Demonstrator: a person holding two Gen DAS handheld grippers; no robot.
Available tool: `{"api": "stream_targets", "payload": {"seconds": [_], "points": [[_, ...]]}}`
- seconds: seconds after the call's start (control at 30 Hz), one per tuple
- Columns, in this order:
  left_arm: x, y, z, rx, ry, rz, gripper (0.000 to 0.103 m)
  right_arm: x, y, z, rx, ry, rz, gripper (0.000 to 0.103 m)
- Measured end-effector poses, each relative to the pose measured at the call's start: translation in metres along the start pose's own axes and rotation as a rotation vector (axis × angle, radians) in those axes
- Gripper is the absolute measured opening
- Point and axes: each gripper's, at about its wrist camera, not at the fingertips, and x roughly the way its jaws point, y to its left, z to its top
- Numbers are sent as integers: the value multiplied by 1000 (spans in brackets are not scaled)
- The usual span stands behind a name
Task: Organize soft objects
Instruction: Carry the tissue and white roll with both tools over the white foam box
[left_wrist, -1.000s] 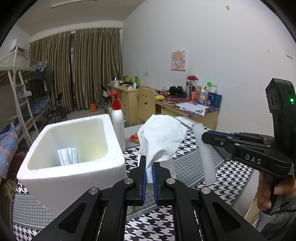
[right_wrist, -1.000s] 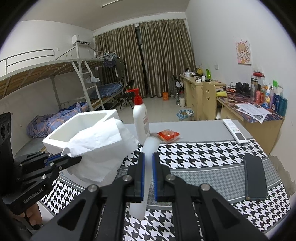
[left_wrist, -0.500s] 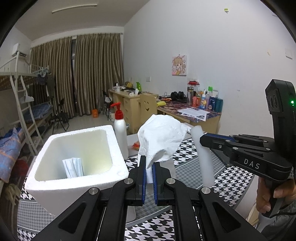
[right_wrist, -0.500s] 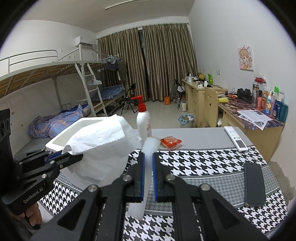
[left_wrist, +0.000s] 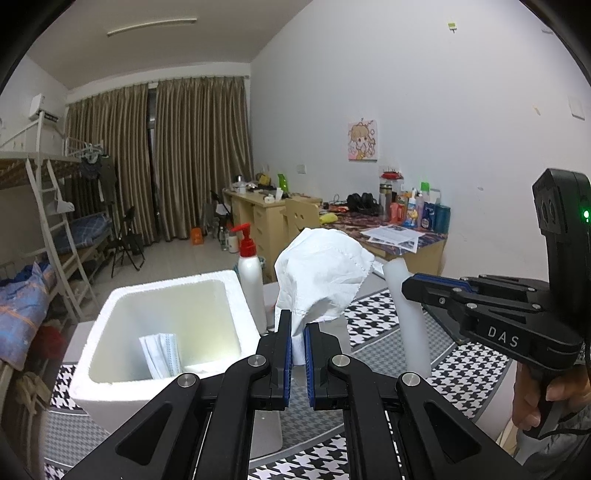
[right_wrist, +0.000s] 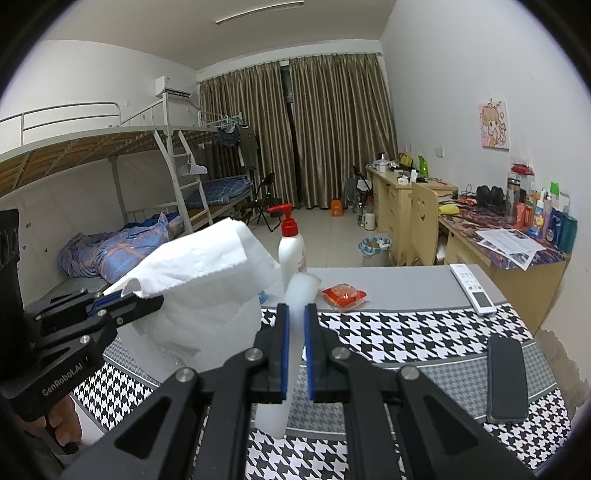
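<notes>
both tools clamped, tissue and tube held above the surface

the left tool (left_wrist: 298, 332) has its 2 blue-padded fingers pressed together on the lower edge of a crumpled white tissue (left_wrist: 321, 277), which billows up and over the fingertips. it hangs in the air just right of an open white foam box (left_wrist: 162, 384); a folded face mask (left_wrist: 160, 354) leans against the box's inner wall. a white pump bottle with a red top (left_wrist: 251, 280) stands just behind the box's far right corner.

the right tool (right_wrist: 294, 325) is clamped on a pale, translucent soft tube (right_wrist: 288, 354), gripping it near the upper part so the tube tilts, its lower end hanging above the black-and-white houndstooth cloth (right_wrist: 406, 332) on the surface. in the left wrist view the same tube stands up to the right of the tissue, near it; whether they touch cannot be told.

on the surface beyond lie a small red packet (right_wrist: 343, 295), a white remote control (right_wrist: 474, 291) near the far right edge, and a dark phone (right_wrist: 506, 380) at the right.
</notes>
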Motion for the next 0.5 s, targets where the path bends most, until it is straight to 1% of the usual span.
{"api": "stream_targets", "payload": {"seconds": [0.5], "points": [[-6, 11, 12, 0, -32, 50, 6, 6, 8, 13, -20, -31, 45, 10]]}}
